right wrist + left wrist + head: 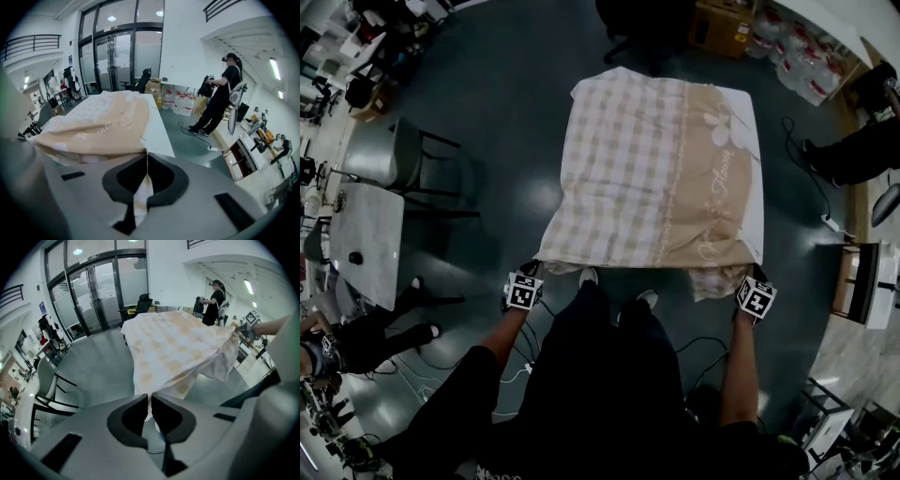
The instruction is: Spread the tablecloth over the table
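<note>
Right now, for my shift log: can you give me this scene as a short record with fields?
cloth: lies over the table, checked part left, tan part right
table: white top bare along its right side
left gripper: shut on the cloth's near left corner
right gripper: shut on the cloth's near right corner
spread: near right corner bunched, not yet flat

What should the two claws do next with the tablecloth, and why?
Probably slide the tablecloth a little toward the right side, then lower it. The left claw and the right claw are each shut on a near corner of it, but a white strip of the table shows bare along the right edge, and the fabric hangs bunched by the right claw.
</note>
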The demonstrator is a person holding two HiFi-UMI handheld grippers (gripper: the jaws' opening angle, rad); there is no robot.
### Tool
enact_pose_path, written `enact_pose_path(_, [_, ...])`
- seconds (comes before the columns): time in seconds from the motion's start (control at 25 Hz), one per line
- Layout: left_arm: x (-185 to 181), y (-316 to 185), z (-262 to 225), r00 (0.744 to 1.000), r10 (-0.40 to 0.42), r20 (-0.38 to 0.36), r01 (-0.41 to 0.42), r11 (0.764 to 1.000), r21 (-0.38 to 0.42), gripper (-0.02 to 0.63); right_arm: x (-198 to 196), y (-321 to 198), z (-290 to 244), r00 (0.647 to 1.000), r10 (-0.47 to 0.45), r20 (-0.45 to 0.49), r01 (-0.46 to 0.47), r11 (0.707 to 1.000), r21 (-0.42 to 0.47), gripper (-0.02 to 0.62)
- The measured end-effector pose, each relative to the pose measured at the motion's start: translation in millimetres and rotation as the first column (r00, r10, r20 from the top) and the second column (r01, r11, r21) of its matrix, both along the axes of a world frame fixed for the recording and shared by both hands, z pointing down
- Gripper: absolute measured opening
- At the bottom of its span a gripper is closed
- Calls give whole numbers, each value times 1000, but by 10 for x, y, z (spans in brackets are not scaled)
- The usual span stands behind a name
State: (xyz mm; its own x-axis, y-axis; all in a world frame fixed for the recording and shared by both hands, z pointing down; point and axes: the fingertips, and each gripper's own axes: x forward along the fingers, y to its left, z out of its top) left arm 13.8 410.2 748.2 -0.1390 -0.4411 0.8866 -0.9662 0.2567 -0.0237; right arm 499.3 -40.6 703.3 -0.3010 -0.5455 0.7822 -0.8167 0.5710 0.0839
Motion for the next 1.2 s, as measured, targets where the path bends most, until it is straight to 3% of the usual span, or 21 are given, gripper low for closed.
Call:
enact_pose_path(0.2, [313,176,343,993,5,-117,-10,999,-41,37,203,382,349,997,15,-69,-20,998,-67,21])
enact_pose_path(0.28, [446,97,319,985,15,-173,-16,1000,-5,39,166,411,268,996,35,-78,-38,998,-43,52])
enact_pose_path(0.36, [507,-80,203,979,19,-201,-2,997,82,51,58,433,40,995,56,-78,-54,998,32,154])
enact_pose_path(0.52, [530,-531,43,972,42,-230,8,977,212,68,-445,740,-602,996,14,-86,7,969,245,166])
enact_pose_path(0.6, [502,-804,62,970,73,-231,-16,971,238,67,-710,963,-828,997,16,-76,7,956,292,166])
enact_pose_path(0.68, [488,-1063,164,968,124,-218,-70,968,240,69,-850,1205,-842,993,116,35,-121,974,192,166])
enact_pose_path(0.76, [524,-1252,332,960,203,-195,-159,963,218,68,-843,1431,-760,942,295,162,-300,954,8,171])
enact_pose_path(0.8, [558,-1317,415,952,242,-188,-203,958,204,68,-860,1499,-791,930,320,182,-325,946,-2,183])
enact_pose_path(0.84, [594,-1371,485,944,271,-188,-235,952,194,67,-950,1538,-875,943,275,187,-289,956,50,183])
enact_pose_path(0.92, [658,-1449,592,934,294,-205,-259,949,180,67,-1429,1627,-1002,975,43,216,-79,984,161,130])
enact_pose_path(1.0, [695,-1476,674,931,290,-223,-256,952,171,67,-2129,1836,-756,939,-238,248,210,968,134,120])
enact_pose_path(1.12, [679,-1473,713,930,293,-223,-251,947,199,66,-2888,2150,105,839,-515,177,530,847,-45,140])
enact_pose_path(1.2, [661,-1423,711,932,292,-216,-250,947,200,66,-3019,2246,636,796,-598,93,604,777,-176,140])
